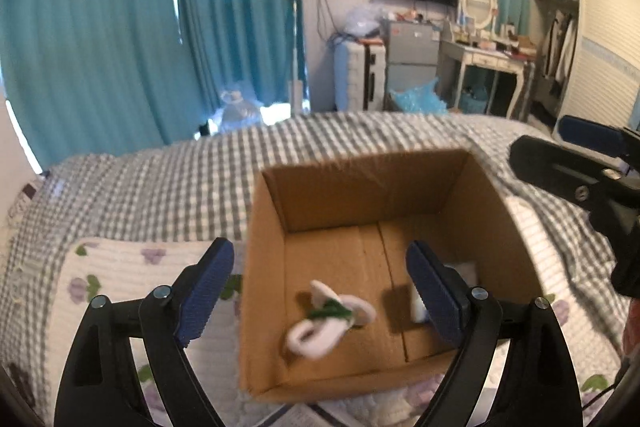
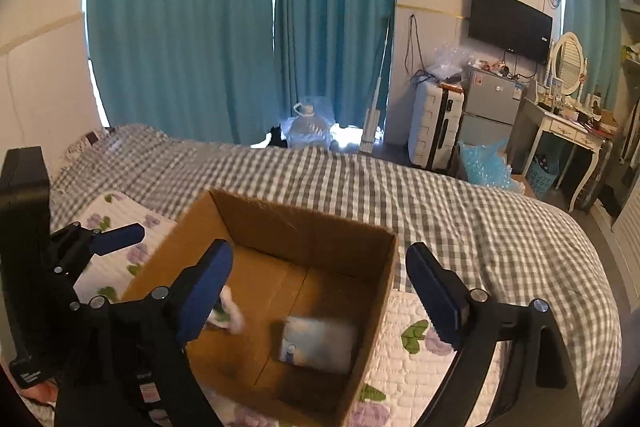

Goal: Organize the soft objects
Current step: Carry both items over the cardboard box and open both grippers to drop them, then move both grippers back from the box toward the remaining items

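Observation:
An open cardboard box sits on the bed, also in the right wrist view. Inside lie a white soft toy with a green middle, blurred, seen too in the right wrist view, and a pale blue-white packet, partly hidden by a finger in the left wrist view. My left gripper is open and empty above the box's near left. My right gripper is open and empty above the box's near right; it also shows at the right edge of the left wrist view.
The bed has a grey checked cover with a white floral quilted mat under the box. Beyond stand teal curtains, a water jug, a suitcase, a small fridge and a dressing table.

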The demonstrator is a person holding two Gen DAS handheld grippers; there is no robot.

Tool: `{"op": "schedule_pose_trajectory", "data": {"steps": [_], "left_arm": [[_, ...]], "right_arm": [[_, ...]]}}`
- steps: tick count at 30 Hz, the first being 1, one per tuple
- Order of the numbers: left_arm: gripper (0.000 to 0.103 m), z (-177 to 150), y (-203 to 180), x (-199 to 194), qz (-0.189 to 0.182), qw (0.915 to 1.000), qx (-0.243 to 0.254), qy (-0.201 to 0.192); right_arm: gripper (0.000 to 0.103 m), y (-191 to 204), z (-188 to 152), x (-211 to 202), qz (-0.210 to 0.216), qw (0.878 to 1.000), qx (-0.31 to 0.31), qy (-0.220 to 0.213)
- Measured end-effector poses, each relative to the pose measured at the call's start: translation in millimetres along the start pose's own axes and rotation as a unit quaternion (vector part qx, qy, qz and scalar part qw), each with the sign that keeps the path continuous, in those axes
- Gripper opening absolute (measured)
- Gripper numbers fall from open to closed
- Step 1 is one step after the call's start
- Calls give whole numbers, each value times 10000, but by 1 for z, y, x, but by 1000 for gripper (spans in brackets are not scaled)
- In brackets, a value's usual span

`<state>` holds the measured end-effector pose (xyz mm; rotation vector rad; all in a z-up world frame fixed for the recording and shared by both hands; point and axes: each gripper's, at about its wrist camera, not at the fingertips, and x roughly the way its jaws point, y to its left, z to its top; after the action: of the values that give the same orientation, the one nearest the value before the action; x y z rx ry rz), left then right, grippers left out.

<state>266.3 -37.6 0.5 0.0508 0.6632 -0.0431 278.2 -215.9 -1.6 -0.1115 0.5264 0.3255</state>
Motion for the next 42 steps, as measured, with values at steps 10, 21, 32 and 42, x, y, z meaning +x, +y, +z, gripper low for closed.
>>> {"op": "schedule_pose_trajectory", "data": {"steps": [10,21,32,42], "left_arm": [[89,33,9,-166,72,9944,14,-1059],[90,-10,31,-245,367,9912,-3,-1269],[90,-126,19,-174,282,9986,-224,-400],[90,-200,-10,-93,140,9962,-416,751]], "right_arm": [[90,23,36,-169,-280,9966,-361,-683],[102,58,1,-269,-354,9948,-588,-758],[102,41,-131,-194,-348,9977,-329,474],[102,4,-210,-82,-369,9846,252,1688]]}}
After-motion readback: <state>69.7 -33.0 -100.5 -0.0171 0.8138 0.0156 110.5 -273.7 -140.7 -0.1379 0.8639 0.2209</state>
